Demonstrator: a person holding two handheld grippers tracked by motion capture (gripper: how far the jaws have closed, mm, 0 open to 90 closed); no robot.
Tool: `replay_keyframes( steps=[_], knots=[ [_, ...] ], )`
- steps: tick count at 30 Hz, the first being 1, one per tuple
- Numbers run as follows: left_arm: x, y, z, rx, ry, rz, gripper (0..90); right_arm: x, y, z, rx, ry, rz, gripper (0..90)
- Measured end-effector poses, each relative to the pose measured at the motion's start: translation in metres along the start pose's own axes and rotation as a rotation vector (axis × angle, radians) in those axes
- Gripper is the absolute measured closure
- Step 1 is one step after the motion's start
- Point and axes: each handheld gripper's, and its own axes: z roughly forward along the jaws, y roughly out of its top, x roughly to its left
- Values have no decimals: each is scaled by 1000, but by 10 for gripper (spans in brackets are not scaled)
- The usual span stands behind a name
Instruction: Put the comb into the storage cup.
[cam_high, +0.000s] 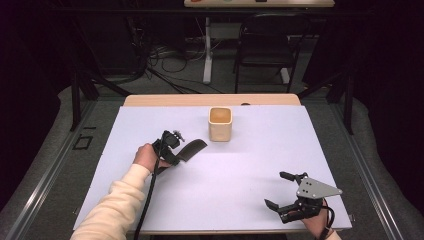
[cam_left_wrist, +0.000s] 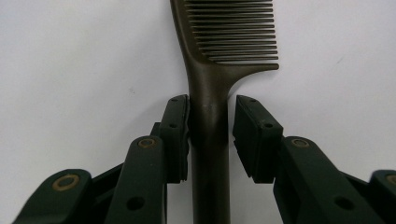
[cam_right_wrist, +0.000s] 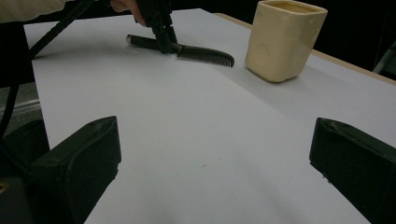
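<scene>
In the high view the left claw (cam_high: 176, 150) is over a dark comb (cam_high: 192, 149) lying on the white desk (cam_high: 240, 165), near a cream cup (cam_high: 220, 124). The left gripper view shows its jaws around the comb's handle (cam_left_wrist: 210, 154) (one pad touches, the other just apart). In the right gripper view the right claw (cam_right_wrist: 212, 158) stands wide open above bare desk.

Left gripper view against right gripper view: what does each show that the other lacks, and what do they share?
The left gripper view alone shows the left tool from behind its own jaws: one jaw touches the comb handle, the other stands slightly off it, and the fine teeth are clear. The right gripper view alone shows the cream cup, the person's hand and the right tool with jaws wide apart. Both share the comb and the white table sheet.
</scene>
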Motion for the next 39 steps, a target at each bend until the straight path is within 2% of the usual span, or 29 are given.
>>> replay_keyframes(
  steps=[8, 12, 22, 26, 29, 39],
  knots=[
    [-1, 0, 0, 1, -10, -6, 695, 0, 0, 0, 1, 1, 0, 15],
    [-1, 0, 0, 2, -6, -25, 705, 0, 0, 0, 1, 2, -3, 15],
    [0, -2, -1, -11, -15, -40, 723, 0, 0, 0, 1, -1, -1, 15],
    [2, -4, -2, -25, -12, -49, 724, 0, 0, -1, 1, -2, -2, 15],
    [3, -7, -7, -55, -20, -60, 724, 0, 0, -1, 1, -3, -1, 15],
    [0, -14, -17, -97, -27, -62, 724, 0, 0, -1, 2, -3, 0, 15]
  ],
)
